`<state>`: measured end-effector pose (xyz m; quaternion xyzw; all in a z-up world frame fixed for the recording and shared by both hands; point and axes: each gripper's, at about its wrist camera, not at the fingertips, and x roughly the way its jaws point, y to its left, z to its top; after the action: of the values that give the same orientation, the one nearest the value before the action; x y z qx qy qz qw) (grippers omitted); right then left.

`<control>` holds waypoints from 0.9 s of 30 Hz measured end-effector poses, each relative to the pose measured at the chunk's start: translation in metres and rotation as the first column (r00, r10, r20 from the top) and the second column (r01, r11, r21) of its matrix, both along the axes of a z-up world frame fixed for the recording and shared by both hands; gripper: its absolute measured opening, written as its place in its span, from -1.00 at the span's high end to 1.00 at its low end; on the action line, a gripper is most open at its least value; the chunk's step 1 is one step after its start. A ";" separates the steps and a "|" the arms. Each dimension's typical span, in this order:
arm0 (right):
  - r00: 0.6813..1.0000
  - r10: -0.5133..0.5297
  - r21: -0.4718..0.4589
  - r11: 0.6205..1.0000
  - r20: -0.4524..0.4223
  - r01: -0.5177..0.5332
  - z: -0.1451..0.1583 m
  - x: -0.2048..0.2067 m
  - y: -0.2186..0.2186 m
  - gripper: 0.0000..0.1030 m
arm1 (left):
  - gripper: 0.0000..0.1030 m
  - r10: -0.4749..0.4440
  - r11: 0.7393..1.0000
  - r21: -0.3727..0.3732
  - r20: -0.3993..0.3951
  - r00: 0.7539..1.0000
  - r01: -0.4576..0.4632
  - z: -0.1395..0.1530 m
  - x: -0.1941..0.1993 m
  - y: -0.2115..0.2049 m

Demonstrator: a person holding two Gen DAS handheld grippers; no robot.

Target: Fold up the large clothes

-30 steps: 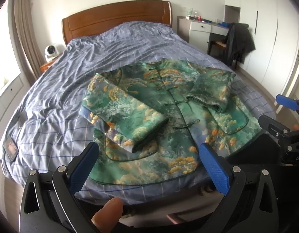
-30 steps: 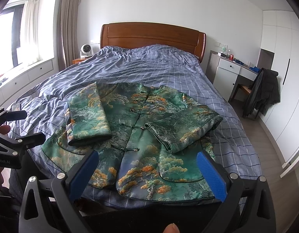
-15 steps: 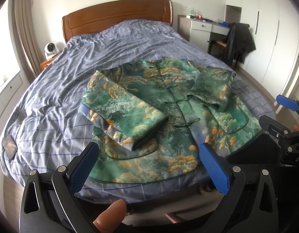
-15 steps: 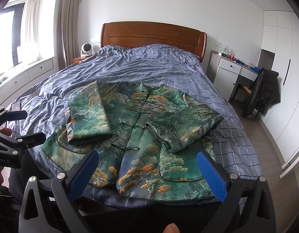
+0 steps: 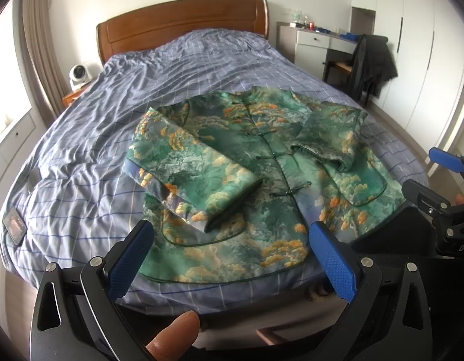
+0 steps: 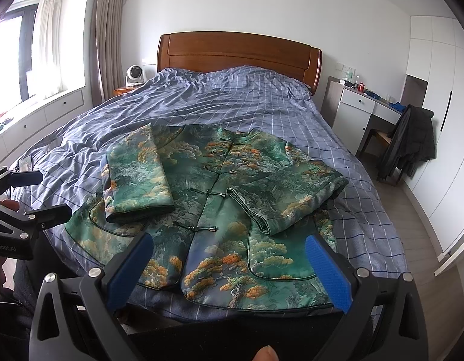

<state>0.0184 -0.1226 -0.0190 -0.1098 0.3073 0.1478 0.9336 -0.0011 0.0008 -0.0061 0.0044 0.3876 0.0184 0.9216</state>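
The bed [image 6: 262, 96], under a blue checked cover, fills most of both views, and the jacket [image 6: 207, 210] lies flat on its near end, front up, collar toward the far headboard and hem at the near edge. It is a green brocade piece with orange tree patterns and a row of knotted fastenings down the middle, all closed. Both sleeves are already folded in over the chest: the left sleeve [image 6: 135, 177] lies straight along the left side, while the right sleeve [image 6: 286, 198] crosses at a slant, cuff near the placket. The left gripper [image 5: 228, 246] and right gripper [image 6: 228, 255] hover over the hem, jaws spread wide and empty. The risk, as I judge it, is in lifting the hem for the next fold: the fabric looks stiff and slick, so a shallow pinch may slip, and the loosely laid slanted sleeve could slide off. The hem sits at the bed's edge, so a tug toward the person could drag it over.
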 end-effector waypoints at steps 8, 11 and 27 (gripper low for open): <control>1.000 0.000 -0.001 1.000 0.000 0.000 0.000 0.000 0.000 -0.99 | -0.99 -0.001 1.000 -0.001 0.000 1.000 0.001 0.000 0.000 0.000; 1.000 0.000 0.000 1.000 -0.001 0.000 0.000 0.000 0.000 -0.99 | -0.99 -0.001 1.000 -0.001 -0.002 1.000 0.001 0.000 0.000 0.000; 0.994 -0.058 0.000 0.998 0.093 0.058 0.024 0.032 -0.040 -0.99 | -0.99 0.038 0.999 0.006 0.013 0.999 -0.038 0.003 0.003 0.012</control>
<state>0.0503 -0.1627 0.0045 -0.1087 0.2670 0.1149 0.9506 0.0015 0.0125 -0.0033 -0.0002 0.3818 0.0372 0.9235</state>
